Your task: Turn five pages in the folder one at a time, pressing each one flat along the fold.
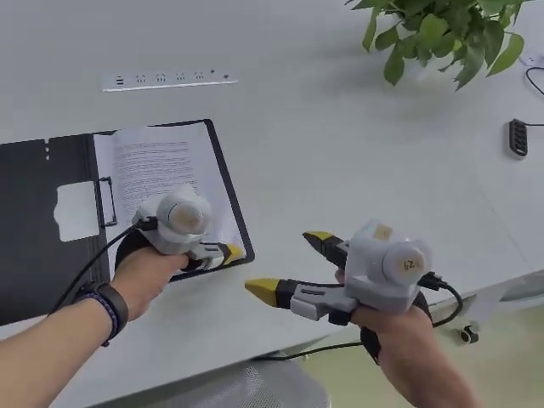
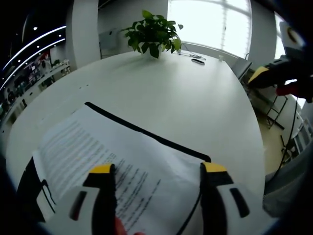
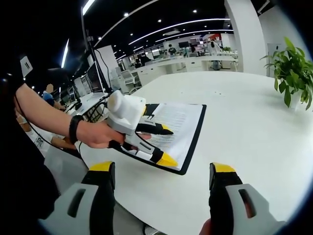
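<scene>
- Folder [image 1: 34,255]: lies open and flat on the white table [image 1: 340,153], at the near left edge; black inside cover to the left, with a pale card [image 1: 76,211] on it.
- Metal clip [image 1: 106,202]: sits along the folder's spine, between the black cover and the paper.
- Page [image 1: 161,166]: printed with text, rests flat on the folder's right half; seen again under the jaws in the left gripper view [image 2: 98,156] and beyond the other tool in the right gripper view [image 3: 181,125].
- Power strip [image 1: 167,79]: white, lies on the table behind the folder, well apart from it.
- Left hand [image 1: 149,276]: wears a dark wristband [image 1: 109,308], grips the tool at the folder's near edge.
- Left gripper [image 1: 225,253] [image 2: 157,169] [image 3: 167,145]: hangs over the folder's near right corner, yellow-tipped jaws spread, nothing pinched; cannot tell whether a tip touches the paper.
- Right gripper [image 1: 291,263] [image 3: 162,167]: held in the right hand [image 1: 399,336] just right of the folder, off its cover, above the table's near edge; jaws spread wide, nothing between them, tips pointing towards the folder.
- Potted plant [image 1: 442,34] [image 2: 151,32] [image 3: 293,68]: stands far right of the folder, at the back of the table.
- Small black device [image 1: 518,136]: lies farthest right of the folder, with a cable.
</scene>
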`<action>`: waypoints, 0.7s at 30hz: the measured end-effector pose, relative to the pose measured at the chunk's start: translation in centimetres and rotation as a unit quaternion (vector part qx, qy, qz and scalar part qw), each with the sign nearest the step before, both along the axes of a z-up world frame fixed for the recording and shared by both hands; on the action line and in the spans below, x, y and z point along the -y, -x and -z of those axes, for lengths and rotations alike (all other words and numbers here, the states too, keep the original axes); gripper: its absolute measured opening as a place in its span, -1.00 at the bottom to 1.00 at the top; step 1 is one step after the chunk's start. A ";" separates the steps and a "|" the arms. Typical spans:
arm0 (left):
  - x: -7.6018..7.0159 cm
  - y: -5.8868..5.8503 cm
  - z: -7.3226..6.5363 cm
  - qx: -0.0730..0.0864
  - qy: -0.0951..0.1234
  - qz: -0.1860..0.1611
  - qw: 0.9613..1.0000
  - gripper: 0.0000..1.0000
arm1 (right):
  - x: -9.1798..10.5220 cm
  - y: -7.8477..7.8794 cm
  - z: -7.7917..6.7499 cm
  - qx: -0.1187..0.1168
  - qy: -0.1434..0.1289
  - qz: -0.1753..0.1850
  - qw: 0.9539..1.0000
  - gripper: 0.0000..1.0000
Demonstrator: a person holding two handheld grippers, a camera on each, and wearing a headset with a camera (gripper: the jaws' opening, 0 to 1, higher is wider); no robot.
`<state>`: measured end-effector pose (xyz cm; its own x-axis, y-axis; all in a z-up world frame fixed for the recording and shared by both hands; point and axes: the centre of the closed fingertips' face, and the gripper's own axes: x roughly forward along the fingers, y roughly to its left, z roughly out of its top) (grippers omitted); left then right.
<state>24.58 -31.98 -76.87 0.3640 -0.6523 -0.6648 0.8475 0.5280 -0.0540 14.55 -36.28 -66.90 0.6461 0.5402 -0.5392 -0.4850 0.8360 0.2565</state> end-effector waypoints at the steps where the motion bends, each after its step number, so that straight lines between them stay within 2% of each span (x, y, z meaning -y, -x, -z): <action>1: 0.0 0.0 0.0 0.000 0.001 0.000 1.000 0.38 | 0.0 -0.1 0.0 0.000 0.000 -0.001 1.000 0.57; 8: -0.4 -0.2 0.0 0.000 0.004 -0.003 1.000 0.31 | -0.5 -1.0 0.6 -0.003 -0.001 -0.011 1.000 0.55; 19: -0.8 -0.6 0.1 0.002 0.005 -0.006 1.000 0.22 | -1.5 -3.7 1.4 -0.003 -0.002 -0.029 1.000 0.47; 21: -0.8 -0.7 0.1 0.003 0.006 -0.008 1.000 0.21 | -1.6 -4.4 1.6 -0.002 -0.011 -0.026 1.000 0.43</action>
<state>25.28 -31.18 -77.02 0.3772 -0.6549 -0.6549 0.8398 0.5400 -0.0563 18.90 -34.64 -68.45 0.6150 0.5848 -0.5290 -0.5263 0.8040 0.2770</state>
